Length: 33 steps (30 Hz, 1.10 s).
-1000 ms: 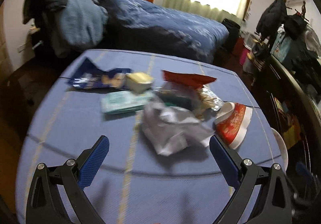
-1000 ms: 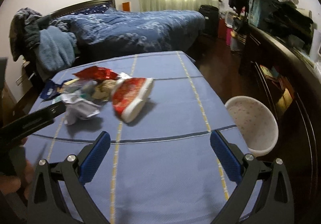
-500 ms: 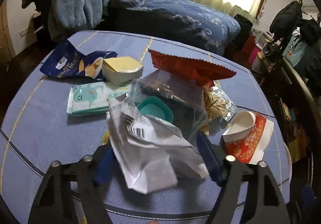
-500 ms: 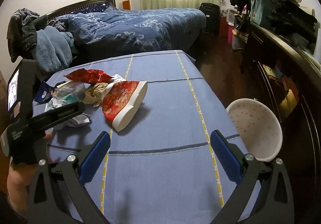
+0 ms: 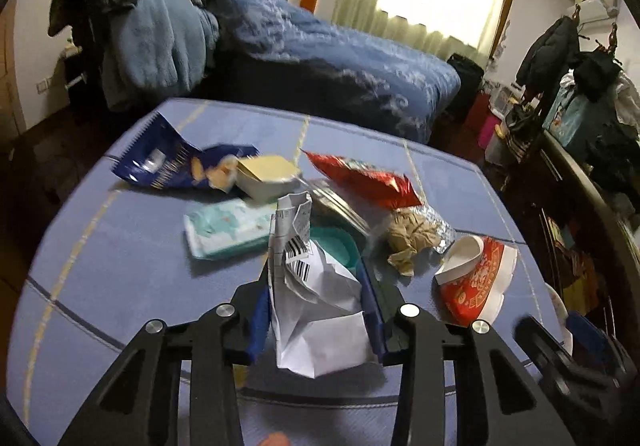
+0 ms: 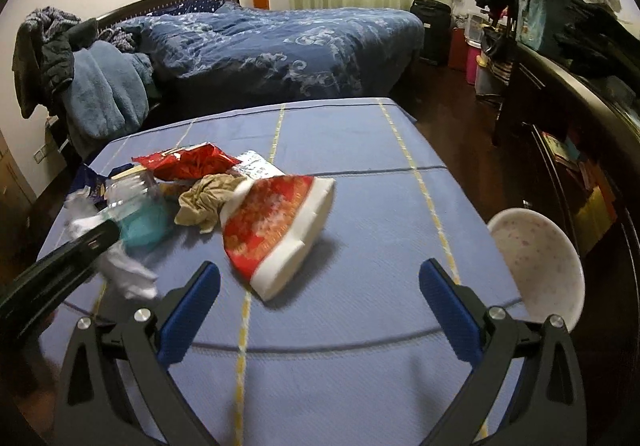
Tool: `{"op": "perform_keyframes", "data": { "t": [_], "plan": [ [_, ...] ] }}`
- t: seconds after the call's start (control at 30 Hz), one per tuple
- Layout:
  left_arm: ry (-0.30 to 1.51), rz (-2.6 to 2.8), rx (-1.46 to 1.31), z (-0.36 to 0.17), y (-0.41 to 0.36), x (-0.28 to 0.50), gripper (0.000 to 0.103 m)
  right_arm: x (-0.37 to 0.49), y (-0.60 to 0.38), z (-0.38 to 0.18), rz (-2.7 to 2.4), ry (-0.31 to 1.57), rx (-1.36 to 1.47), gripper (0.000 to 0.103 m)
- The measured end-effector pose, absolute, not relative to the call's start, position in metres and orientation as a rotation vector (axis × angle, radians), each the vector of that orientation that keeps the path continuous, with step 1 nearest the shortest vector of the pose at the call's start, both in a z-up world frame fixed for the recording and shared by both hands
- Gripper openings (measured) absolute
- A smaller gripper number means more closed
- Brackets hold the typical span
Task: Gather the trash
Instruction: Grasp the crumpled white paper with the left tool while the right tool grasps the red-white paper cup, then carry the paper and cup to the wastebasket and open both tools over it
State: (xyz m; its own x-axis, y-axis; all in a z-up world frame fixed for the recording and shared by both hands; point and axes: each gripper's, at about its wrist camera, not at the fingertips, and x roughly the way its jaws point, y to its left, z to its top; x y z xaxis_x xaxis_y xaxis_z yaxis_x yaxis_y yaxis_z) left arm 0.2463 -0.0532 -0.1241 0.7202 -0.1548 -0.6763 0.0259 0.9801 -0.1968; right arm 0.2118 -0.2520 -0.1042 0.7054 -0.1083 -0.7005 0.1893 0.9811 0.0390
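My left gripper [image 5: 316,310] is shut on a crumpled white paper wrapper with barcodes [image 5: 316,310], held just above the blue tablecloth [image 5: 120,246]. It also shows in the right wrist view [image 6: 124,270], under the left gripper's black arm [image 6: 60,270]. Beyond it lies a trash pile: blue snack bag [image 5: 172,166], red snack bag [image 5: 360,178], teal wipes pack [image 5: 228,230], brown crumpled paper [image 5: 408,238], red-and-white paper cup [image 5: 476,278] on its side. My right gripper [image 6: 320,302] is open and empty, just in front of the cup [image 6: 276,234].
A white speckled bin [image 6: 540,266] stands off the table's right edge. A dark cabinet [image 6: 580,126] runs along the right. A bed with blue bedding [image 6: 280,46] lies behind the table. A cream box [image 5: 268,174] and a teal lid [image 5: 336,246] lie in the pile.
My left gripper moved in, closed on the white paper wrapper and lifted it slightly. My right gripper moved forward toward the red-and-white cup, staying open.
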Motion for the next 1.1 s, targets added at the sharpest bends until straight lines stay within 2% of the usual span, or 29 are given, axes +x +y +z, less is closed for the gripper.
{"op": "perform_keyframes", "data": {
  "t": [0.5, 0.53, 0.57, 0.67, 1.1],
  "plan": [
    [0.649, -0.035, -0.139, -0.104, -0.026, 0.214, 0.042, 0.288, -0.234, -0.134, -0.131, 0.899, 0.158, 0.099],
    [0.649, -0.034, -0.139, -0.104, -0.025, 0.214, 0.042, 0.289, -0.235, -0.134, -0.122, 0.899, 0.169, 0.093],
    [0.648, -0.032, -0.138, -0.103, -0.024, 0.214, 0.042, 0.291, -0.235, -0.135, -0.122, 0.900, 0.172, 0.082],
    [0.644, -0.028, -0.140, -0.103, -0.023, 0.212, 0.043, 0.293, -0.237, -0.137, -0.112, 0.907, 0.179, 0.077],
    [0.618, -0.026, -0.120, -0.097, -0.024, 0.192, 0.043, 0.243, -0.238, -0.120, -0.086, 0.844, 0.178, 0.075]
  ]
}}
